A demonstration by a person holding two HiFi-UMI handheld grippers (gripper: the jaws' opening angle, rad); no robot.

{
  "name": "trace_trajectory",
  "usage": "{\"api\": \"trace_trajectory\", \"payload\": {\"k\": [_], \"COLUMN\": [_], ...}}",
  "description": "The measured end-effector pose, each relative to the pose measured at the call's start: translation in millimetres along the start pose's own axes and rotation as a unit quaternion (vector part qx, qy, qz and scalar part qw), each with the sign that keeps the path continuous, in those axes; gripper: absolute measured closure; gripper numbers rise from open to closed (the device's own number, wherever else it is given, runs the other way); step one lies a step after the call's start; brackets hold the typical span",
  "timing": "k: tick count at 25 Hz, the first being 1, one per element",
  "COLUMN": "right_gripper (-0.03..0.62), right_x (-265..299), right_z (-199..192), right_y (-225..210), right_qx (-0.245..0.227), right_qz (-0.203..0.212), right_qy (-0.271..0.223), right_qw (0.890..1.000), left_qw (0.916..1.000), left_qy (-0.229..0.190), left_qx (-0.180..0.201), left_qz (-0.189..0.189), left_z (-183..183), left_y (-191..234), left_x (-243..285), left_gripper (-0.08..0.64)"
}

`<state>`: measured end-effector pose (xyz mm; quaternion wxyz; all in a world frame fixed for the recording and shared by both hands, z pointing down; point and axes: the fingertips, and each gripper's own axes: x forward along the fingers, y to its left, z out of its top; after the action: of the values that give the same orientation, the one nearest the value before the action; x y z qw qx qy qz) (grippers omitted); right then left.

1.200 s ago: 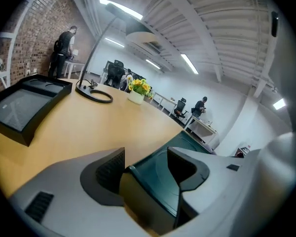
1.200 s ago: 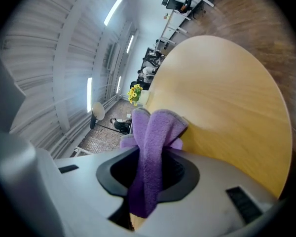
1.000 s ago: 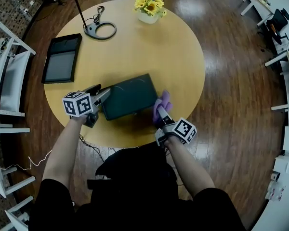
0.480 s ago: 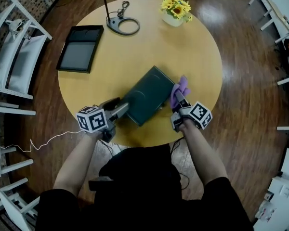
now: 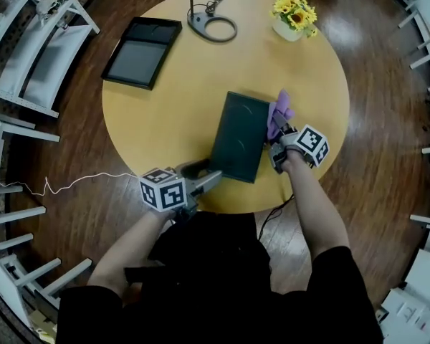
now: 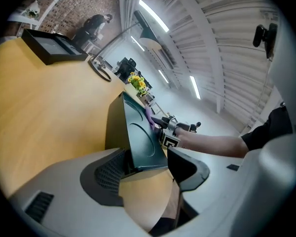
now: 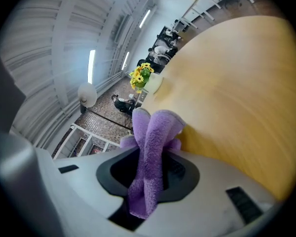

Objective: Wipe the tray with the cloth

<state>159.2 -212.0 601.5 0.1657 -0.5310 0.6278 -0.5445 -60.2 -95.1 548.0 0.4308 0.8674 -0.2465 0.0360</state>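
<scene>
A dark green tray (image 5: 240, 136) lies on the round yellow table (image 5: 165, 131), its long side running away from me. My left gripper (image 5: 209, 180) is shut on the tray's near left corner. In the left gripper view the tray (image 6: 140, 137) sits between the two jaws of that gripper (image 6: 148, 169). My right gripper (image 5: 276, 136) is at the tray's right edge, shut on a folded purple cloth (image 5: 279, 112). In the right gripper view the cloth (image 7: 150, 157) sticks up between the jaws of that gripper (image 7: 150, 174).
A second black tray (image 5: 142, 43) lies at the table's far left. A lamp base with a ring (image 5: 213, 26) and a pot of yellow flowers (image 5: 294, 11) stand at the far edge. White chairs (image 5: 29, 56) stand to the left, and a cable (image 5: 72, 185) runs over the floor.
The tray has swung round on the table from lying crosswise to lengthwise. My left gripper came toward me with its corner; my right gripper moved away with the cloth.
</scene>
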Motion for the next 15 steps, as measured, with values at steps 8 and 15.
{"api": "trace_trajectory", "payload": {"k": [8, 15], "right_gripper": [0.501, 0.500], "right_x": [-4.9, -32.7], "right_z": [-16.6, -55.8], "right_y": [2.3, 0.2], "right_qx": [-0.013, 0.023], "right_qz": [0.022, 0.052], "right_qy": [0.038, 0.054], "right_qw": [0.999, 0.997], "left_qw": [1.0000, 1.0000], "left_qy": [0.001, 0.006], "left_qx": [0.001, -0.001], "left_qz": [0.005, 0.003], "left_z": [-0.7, -1.0], "left_y": [4.3, 4.4], "left_x": [-0.7, -2.0], "left_gripper": [0.313, 0.314]}}
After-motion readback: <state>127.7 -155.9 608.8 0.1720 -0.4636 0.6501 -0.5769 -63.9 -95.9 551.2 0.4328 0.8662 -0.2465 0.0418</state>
